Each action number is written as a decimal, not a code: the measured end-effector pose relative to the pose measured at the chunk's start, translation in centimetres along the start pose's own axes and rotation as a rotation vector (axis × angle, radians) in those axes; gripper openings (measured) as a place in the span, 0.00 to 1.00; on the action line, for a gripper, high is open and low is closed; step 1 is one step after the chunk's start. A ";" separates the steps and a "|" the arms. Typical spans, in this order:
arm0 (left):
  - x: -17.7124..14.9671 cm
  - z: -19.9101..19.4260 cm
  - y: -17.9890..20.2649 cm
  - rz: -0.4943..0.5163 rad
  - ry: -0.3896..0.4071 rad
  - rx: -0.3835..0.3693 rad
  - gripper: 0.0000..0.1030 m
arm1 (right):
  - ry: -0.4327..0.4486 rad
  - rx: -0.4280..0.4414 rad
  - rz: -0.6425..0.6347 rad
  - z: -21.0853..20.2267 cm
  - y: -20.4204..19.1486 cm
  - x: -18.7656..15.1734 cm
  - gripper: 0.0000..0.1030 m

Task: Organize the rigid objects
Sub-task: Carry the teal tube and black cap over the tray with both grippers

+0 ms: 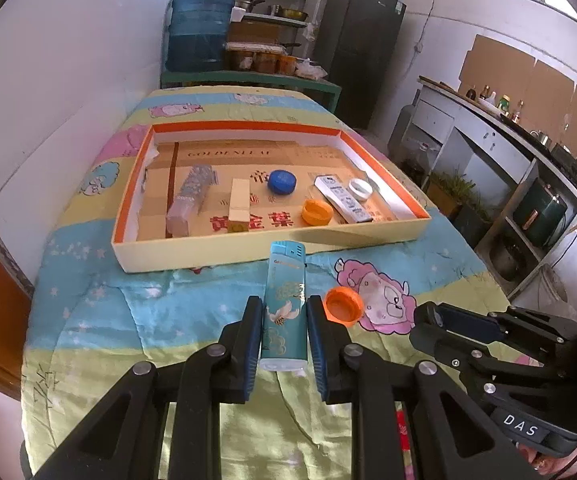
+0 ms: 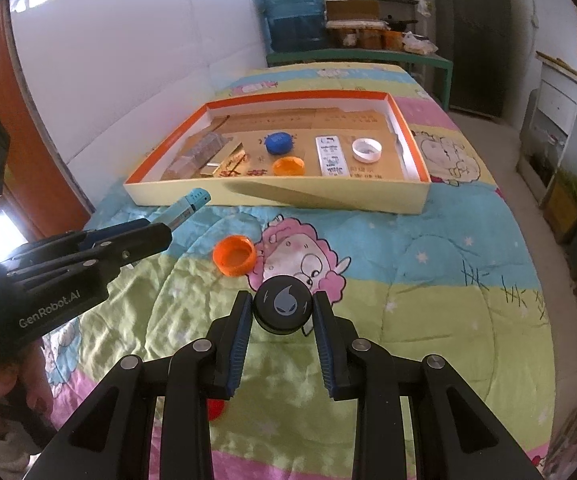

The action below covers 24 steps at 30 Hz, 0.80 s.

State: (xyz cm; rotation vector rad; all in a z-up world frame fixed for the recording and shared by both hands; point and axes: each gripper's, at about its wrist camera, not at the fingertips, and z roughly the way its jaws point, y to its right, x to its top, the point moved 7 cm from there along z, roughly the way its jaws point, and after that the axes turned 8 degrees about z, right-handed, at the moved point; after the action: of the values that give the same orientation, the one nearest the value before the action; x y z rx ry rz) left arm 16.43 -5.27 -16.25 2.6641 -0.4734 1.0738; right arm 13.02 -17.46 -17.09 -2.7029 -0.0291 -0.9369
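1. Left gripper (image 1: pixel 284 320) is pinching the teal lighter (image 1: pixel 284 304), held just short of the tray (image 1: pixel 272 252).
2. Orange cap (image 2: pixel 234 256) sits loose on the quilt (image 2: pixel 428 300) between the two grippers.
3. Right gripper (image 2: pixel 282 312) is clamped on the black cap (image 2: pixel 283 309).
4. Looks like mid-carry: both need lifting over the near wall and dropping inside.
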 end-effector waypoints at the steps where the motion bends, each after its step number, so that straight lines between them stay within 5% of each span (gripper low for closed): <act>1: 0.1 -0.1 -0.1 -0.002 0.003 0.000 0.22 | 0.001 -0.001 -0.003 0.0 -0.1 0.1 0.30; 24: 3.6 -1.2 -2.8 -0.042 0.056 0.020 0.22 | 0.033 0.027 -0.071 0.3 -3.4 5.0 0.30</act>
State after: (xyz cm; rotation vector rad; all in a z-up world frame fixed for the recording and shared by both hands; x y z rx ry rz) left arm 19.21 -3.04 -13.09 2.6409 -0.3968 1.1438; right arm 16.78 -14.51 -13.45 -2.6774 -0.1305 -0.9934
